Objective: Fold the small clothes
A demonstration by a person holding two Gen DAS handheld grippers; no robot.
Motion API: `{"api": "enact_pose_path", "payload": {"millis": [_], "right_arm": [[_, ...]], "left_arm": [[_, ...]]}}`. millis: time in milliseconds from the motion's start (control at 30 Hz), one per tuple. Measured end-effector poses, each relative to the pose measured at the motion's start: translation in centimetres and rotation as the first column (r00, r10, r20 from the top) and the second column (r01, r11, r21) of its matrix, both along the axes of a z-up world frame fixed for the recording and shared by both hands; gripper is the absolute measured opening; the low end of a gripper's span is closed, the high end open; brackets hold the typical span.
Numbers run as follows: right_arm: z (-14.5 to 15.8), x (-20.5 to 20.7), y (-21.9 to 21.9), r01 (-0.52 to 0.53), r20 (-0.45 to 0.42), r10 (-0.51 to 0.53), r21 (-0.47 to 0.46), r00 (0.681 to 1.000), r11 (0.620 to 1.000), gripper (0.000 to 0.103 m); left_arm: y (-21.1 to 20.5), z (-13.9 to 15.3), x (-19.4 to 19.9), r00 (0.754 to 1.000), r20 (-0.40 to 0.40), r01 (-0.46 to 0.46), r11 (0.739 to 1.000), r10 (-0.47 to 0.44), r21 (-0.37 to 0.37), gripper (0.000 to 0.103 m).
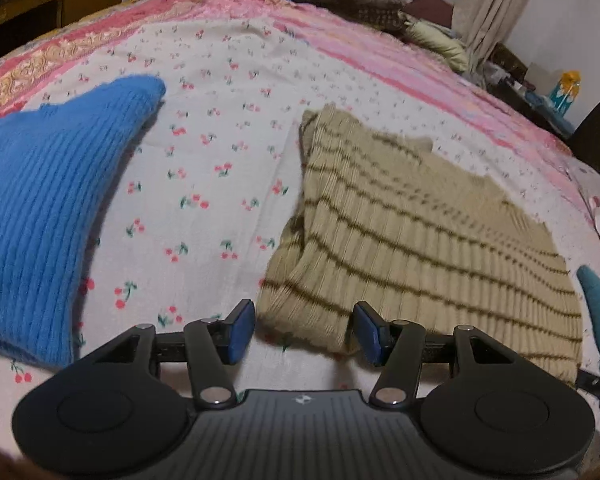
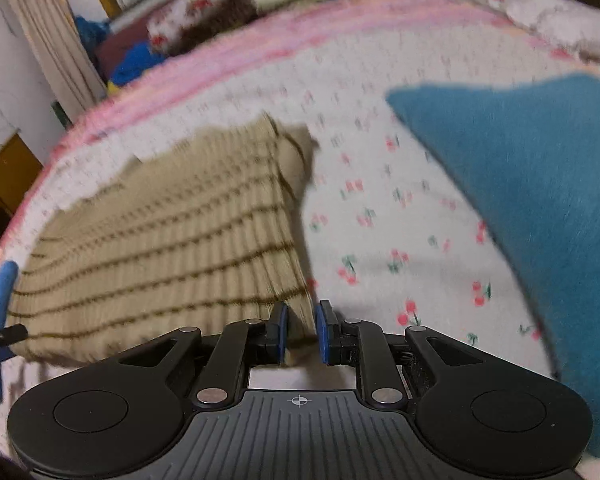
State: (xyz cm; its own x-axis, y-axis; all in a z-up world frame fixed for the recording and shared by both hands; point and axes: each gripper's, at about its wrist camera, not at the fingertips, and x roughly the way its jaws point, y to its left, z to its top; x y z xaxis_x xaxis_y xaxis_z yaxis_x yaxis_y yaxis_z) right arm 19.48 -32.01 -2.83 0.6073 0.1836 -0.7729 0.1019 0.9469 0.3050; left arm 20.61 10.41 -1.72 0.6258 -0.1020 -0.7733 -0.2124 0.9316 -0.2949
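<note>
Left gripper (image 1: pixel 305 330): jaws wide, straddling the near left corner of the beige ribbed knit top with thin brown stripes (image 1: pixel 412 240), no grip visible. Bright blue ribbed knit garment (image 1: pixel 40 208) lies well off to its left on the white cherry-print bedsheet (image 1: pixel 204 184).

Right gripper (image 2: pixel 302 330): jaws narrow, pinching the top's near right corner. Teal knit garment (image 2: pixel 540 216) lies to its right.

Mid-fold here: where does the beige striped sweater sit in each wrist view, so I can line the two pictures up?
Left wrist: beige striped sweater fills centre-right, its near corner between the open left claw fingers.
Right wrist: sweater fills centre-left, its near edge inside the right claw.
Shared landmark: the cherry-print sheet.
</note>
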Motion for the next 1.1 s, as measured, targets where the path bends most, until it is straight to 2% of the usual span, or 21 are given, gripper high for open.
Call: {"api": "enact_pose_path", "payload": {"millis": [167, 367, 533, 600, 667, 767, 800, 1033, 1100], "right_arm": [[0.8, -0.5, -1.0, 0.030, 0.041, -0.032, 0.058, 0.999, 0.998, 0.018], [1.3, -0.4, -2.4, 0.067, 0.065, -0.076, 0.125, 0.995, 0.990, 0.019], [1.4, -0.5, -3.1, 0.056, 0.072, -0.067, 0.156, 0.995, 0.986, 0.023], [1.3, -0.5, -3.3, 0.051, 0.068, -0.063, 0.156, 0.996, 0.986, 0.023], [1.1, -0.5, -3.6, 0.059, 0.063, -0.070, 0.159, 0.996, 0.986, 0.023], [1.0, -0.4, -4.1, 0.062, 0.055, -0.073, 0.176, 0.996, 0.982, 0.023], [1.0, -0.4, -4.2, 0.061, 0.054, -0.072, 0.187, 0.996, 0.980, 0.023], [1.0, -0.3, -4.8, 0.062, 0.060, -0.077, 0.225, 0.995, 0.972, 0.023], [1.0, -0.2, -5.1, 0.067, 0.057, -0.083, 0.237, 0.995, 0.969, 0.023]], "left_arm": [[-0.2, 0.8, -1.1, 0.999, 0.036, 0.010, 1.000, -0.010, 0.011, 0.060], [-3.6, 3.7, -2.1, 0.981, 0.145, 0.116, 0.987, -0.132, 0.110, 0.060], [-9.0, 4.3, -2.2, 0.936, 0.179, 0.275, 0.946, -0.304, 0.171, 0.060], [-11.1, 4.3, -2.2, 0.918, 0.181, 0.311, 0.924, -0.352, 0.221, 0.060], [-12.1, 4.3, -1.9, 0.915, 0.177, 0.316, 0.917, -0.362, 0.245, 0.061], [-12.7, 4.7, -1.3, 0.912, 0.177, 0.333, 0.920, -0.370, 0.204, 0.060], [-13.2, 4.8, -1.3, 0.904, 0.187, 0.348, 0.916, -0.384, 0.199, 0.060], [-17.7, 3.8, -2.0, 0.852, 0.167, 0.447, 0.855, -0.496, 0.263, 0.061], [-19.0, 3.4, -2.4, 0.828, 0.157, 0.483, 0.828, -0.538, 0.286, 0.061]]}}
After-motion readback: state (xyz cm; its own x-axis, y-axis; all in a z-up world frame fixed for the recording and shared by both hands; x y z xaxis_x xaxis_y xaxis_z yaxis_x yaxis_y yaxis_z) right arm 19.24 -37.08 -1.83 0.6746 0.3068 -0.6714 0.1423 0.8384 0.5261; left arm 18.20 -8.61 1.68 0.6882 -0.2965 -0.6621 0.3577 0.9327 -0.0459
